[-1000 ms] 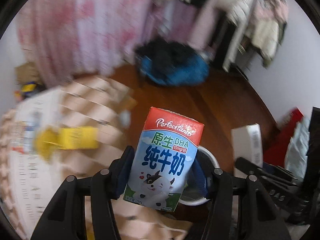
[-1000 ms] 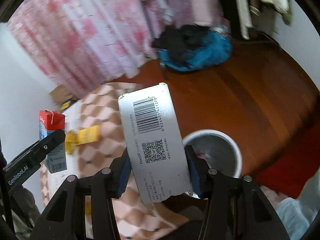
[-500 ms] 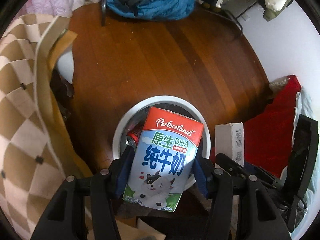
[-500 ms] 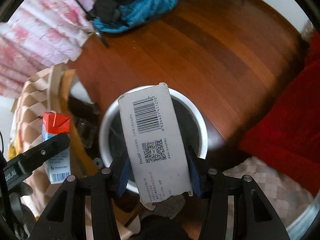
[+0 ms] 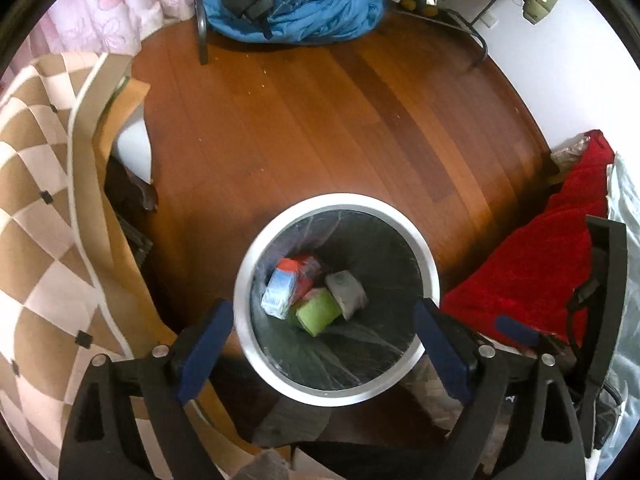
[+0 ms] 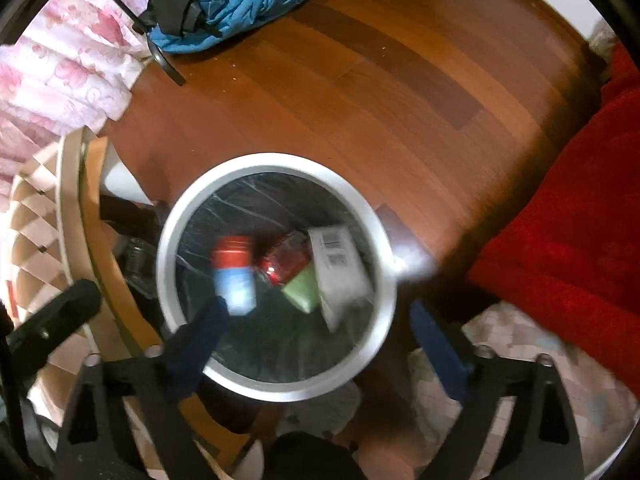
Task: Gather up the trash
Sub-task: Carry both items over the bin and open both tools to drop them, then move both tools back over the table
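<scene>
Steel-rimmed bin: the trash bin [image 5: 434, 280] stands on the wooden floor [image 5: 320, 120], its mouth directly below both grippers; in the left wrist view it fills the centre, in the right wrist view it sits slightly toward 10 o'clock.
Left gripper: the left gripper [image 5: 324, 332] is released, jaws spread wide to either side of the bin's rim, nothing between them.
Milk carton: the milk carton [image 5: 280, 290] lies on its side at the bottom of the bin, toward 9 o'clock inside the liner, long axis running roughly 1 to 7 o'clock, red top pointing away.
Grey box: the grey box [image 6: 336, 264] with the barcode lies in the bin toward 3 o'clock, leaning against the wall, beside a green item [image 5: 318, 312] and a red can [image 6: 284, 262].
Right gripper: the right gripper [image 6: 316, 332] is likewise released and empty, hanging over the bin's near edge.
Nearer hand: cannot tell; both hover over the same opening.
Change: half a second ago each gripper clamped its item above the bin; now both items are dropped in and both jaws have opened.
Next, by my judgement: lift clear and seek further trash.
</scene>
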{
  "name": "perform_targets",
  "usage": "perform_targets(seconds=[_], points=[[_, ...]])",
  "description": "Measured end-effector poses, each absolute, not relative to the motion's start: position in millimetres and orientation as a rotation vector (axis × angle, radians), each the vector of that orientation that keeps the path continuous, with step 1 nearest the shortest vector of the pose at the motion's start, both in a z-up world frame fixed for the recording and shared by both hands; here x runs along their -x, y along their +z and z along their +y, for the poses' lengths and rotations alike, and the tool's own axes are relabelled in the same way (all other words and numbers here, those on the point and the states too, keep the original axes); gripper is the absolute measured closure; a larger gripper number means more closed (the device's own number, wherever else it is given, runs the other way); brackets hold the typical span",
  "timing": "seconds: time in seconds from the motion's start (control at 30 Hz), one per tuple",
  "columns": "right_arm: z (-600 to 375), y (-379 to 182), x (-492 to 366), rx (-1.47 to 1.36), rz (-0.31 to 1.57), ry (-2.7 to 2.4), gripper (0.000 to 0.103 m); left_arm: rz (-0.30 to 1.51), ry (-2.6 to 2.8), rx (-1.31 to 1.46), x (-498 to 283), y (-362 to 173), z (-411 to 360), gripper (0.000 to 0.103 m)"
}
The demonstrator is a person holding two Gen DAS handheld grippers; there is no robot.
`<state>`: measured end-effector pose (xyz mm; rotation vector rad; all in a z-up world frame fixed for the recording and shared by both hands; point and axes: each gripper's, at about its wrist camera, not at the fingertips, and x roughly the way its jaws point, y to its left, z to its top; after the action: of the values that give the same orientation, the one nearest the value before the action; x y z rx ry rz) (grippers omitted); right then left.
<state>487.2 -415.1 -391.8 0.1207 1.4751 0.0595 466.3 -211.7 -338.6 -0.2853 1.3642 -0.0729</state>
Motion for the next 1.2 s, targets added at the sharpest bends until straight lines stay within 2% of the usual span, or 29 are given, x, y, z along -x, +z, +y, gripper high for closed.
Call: perform_targets(seconds=[0.27, 0.63, 0.8, 1.0, 1.2], points=[[-411, -366, -473, -0.022, 1.480, 0.017, 0.001, 1.325, -0.038, 0.229, -453, -316, -210, 0.010], [-413, -311, -449, -0.027, 1.463, 0.030, 0.001, 1.250, -0.017, 0.194, -429, -267, -210, 0.010], [-410, -272, -435, -0.036, 1.418, 0.042, 0.001, 1.196, -0.002, 0.190, -416, -236, -204, 0.010], [-401, -204, -416, -0.094, 1.308, 0.083, 0.001, 1.075, 0.058, 0.196, -392, -174, -178, 0.010], [-351, -143, -400, -0.081, 1.210, 0.225, 0.001, 0.962, 0.215, 0.218, -349, -132, -105, 0.010]])
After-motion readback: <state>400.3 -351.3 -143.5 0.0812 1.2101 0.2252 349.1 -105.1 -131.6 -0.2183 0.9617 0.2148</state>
